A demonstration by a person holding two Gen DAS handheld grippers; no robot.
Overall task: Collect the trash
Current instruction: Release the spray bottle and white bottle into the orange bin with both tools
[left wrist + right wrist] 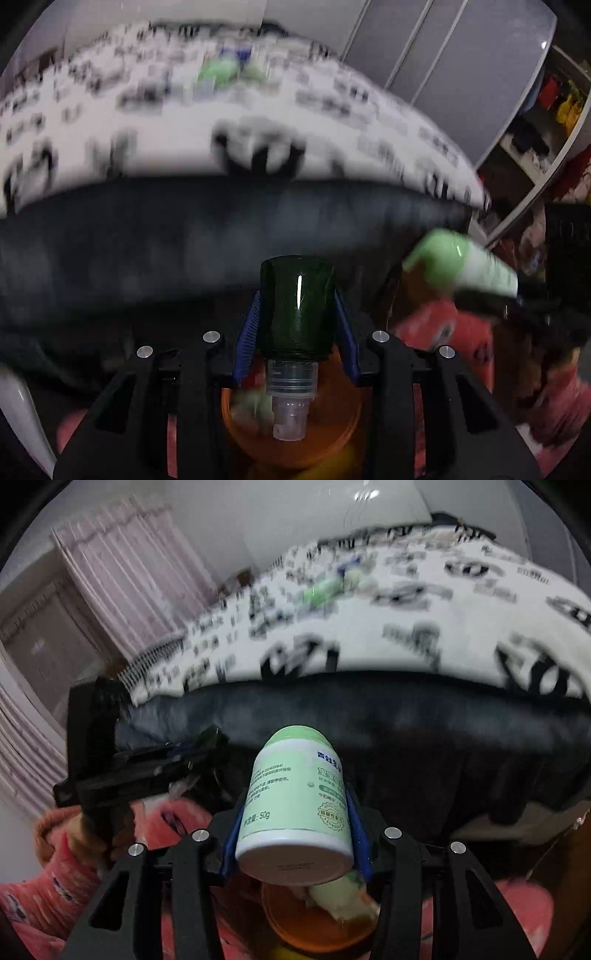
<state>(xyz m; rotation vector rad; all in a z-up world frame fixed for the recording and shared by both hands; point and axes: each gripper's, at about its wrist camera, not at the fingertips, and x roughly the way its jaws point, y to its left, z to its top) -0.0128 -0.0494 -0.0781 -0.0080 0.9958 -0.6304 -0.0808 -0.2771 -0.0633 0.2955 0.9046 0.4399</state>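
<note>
The left gripper [295, 314] pinches a dark green spray bottle [295, 306] between its blue pads [246, 339], which press on both sides of the bottle's body. The bottle is held with its clear nozzle [290, 417] pointing back toward the camera, and the nozzle hangs right over an orange bin [236, 417] below; I think it is carried this way so that it will drop straight inside when the pads let go. The right gripper [295, 812] is clamped in the same manner on a white and green jar [295, 805], one blue pad on each side, with the flat bottom of the jar toward the camera. Under it, in the right wrist view, the orange bin shows again, already holding some pale crumpled trash [343, 897], so the jar also seems ready to be released. Both things are therefore in the air above the bin, not yet in it. Behind them is a bed [221, 229] with a white blanket [184, 122] printed in black, and near the middle of the blanket, well away from its front edge, lies more green stuff [218, 70], blurred, perhaps trash still to collect. A person's pink patterned sleeve [55, 867] shows at the left.
</note>
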